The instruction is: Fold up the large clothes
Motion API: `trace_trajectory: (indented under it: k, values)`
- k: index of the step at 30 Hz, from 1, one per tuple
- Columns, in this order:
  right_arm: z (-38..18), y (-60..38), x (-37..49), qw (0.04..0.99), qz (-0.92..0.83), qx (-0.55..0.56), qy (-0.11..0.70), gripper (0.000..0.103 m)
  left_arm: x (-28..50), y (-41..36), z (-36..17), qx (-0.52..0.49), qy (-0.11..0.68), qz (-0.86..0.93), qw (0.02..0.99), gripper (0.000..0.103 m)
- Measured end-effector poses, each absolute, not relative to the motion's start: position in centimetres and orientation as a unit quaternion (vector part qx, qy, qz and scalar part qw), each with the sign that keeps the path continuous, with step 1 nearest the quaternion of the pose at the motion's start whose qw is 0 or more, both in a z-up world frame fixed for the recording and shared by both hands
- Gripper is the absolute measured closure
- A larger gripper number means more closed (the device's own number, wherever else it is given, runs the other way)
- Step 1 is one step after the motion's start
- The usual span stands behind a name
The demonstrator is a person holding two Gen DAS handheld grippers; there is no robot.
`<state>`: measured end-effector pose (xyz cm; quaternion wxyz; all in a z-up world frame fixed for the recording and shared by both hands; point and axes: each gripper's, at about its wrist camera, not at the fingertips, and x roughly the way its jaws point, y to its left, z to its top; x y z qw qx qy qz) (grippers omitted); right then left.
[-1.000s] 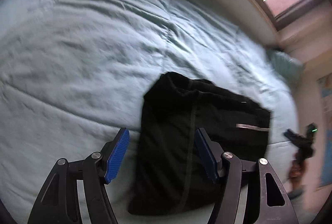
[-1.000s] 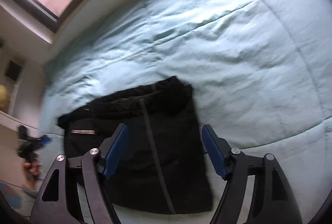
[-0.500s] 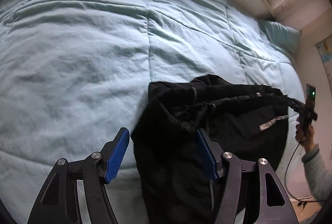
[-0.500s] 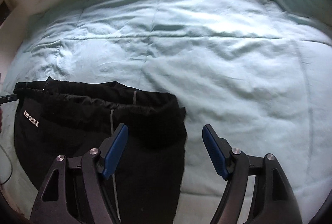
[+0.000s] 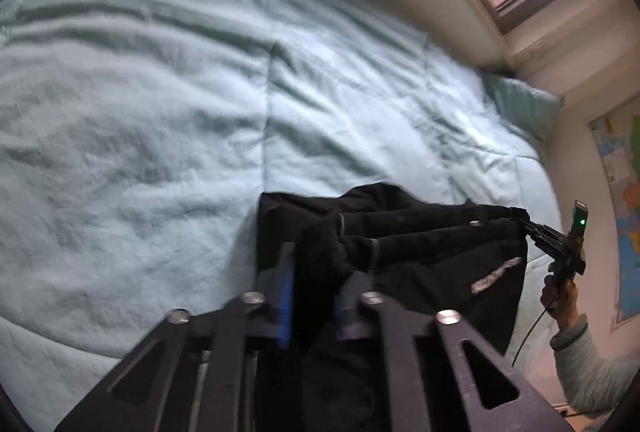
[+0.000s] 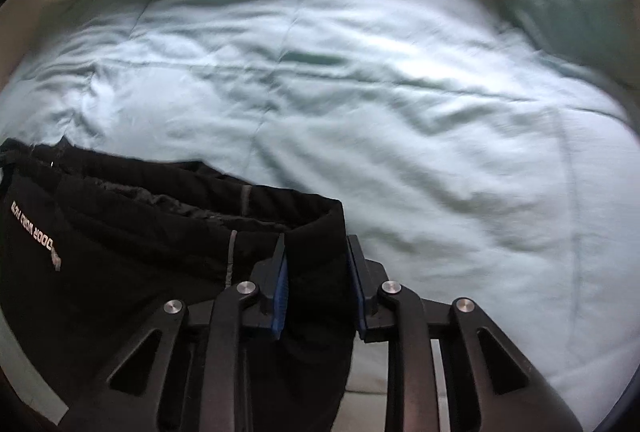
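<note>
Grasp step: left gripper point(image 5: 314, 274) and right gripper point(image 6: 316, 272), jaws just closing, each clamp a near corner of the black garment point(image 5: 432, 264) lying ahead on the teal quilt point(image 5: 160, 112); next likely an even forward lift to fold.

Both the left tongs point(image 5: 314, 284) and right tongs point(image 6: 316, 280) have just closed onto the black garment's point(image 5: 440, 264) edge at lower centre.
</note>
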<state>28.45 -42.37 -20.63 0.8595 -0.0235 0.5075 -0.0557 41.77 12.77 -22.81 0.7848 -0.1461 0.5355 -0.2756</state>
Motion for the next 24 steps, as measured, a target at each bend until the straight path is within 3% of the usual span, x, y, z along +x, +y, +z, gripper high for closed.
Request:
trace_trajectory:
  k: [2,3,7,8,13,16,18,20,22,23,24]
  values:
    - [-18.7,-42.5,27.5,0.87,-0.072,-0.023,0.488,0.081,40.6,12.8,-20.7,-0.133,0.511,-0.27,0.805,0.09]
    - [-17.5,-42.5,27.0,0.875,-0.08,-0.027,0.477,0.091,40.2,13.0,-19.6,-0.136,0.5,-0.268,0.812,0.091]
    - [-14.1,-42.2,27.4,0.889,-0.101,-0.057,0.444,0.094,39.9,13.2,-14.2,-0.14,0.45,-0.27,0.839,0.091]
    - [-13.7,-42.3,28.1,0.888,-0.11,-0.069,0.44,0.101,40.3,13.1,-13.5,-0.138,0.443,-0.267,0.845,0.091]
    - [-14.9,-43.8,33.1,0.876,-0.047,-0.008,0.48,0.102,45.0,12.9,-13.6,-0.134,0.438,-0.215,0.863,0.096]
    - [-17.5,-43.9,33.4,0.861,-0.032,-0.001,0.508,0.09,46.9,13.7,-16.7,-0.174,0.48,-0.224,0.83,0.096]
    - [-19.1,-43.9,32.7,0.851,-0.021,0.005,0.524,0.062,46.4,13.5,-18.1,-0.179,0.497,-0.249,0.812,0.096]
    - [-20.6,-43.7,31.6,0.848,-0.016,0.002,0.53,0.054,45.4,13.4,-18.7,-0.173,0.508,-0.263,0.802,0.095]
    - [-21.9,-43.9,31.1,0.839,-0.011,0.004,0.544,0.053,44.6,13.7,-19.7,-0.17,0.528,-0.263,0.789,0.09]
    - [-22.5,-44.1,31.0,0.836,-0.003,0.01,0.549,0.053,44.4,13.9,-20.3,-0.171,0.539,-0.261,0.782,0.081]
    - [-23.0,-44.2,30.9,0.833,0.0,0.014,0.553,0.053,44.2,14.1,-21.0,-0.174,0.549,-0.258,0.776,0.065]
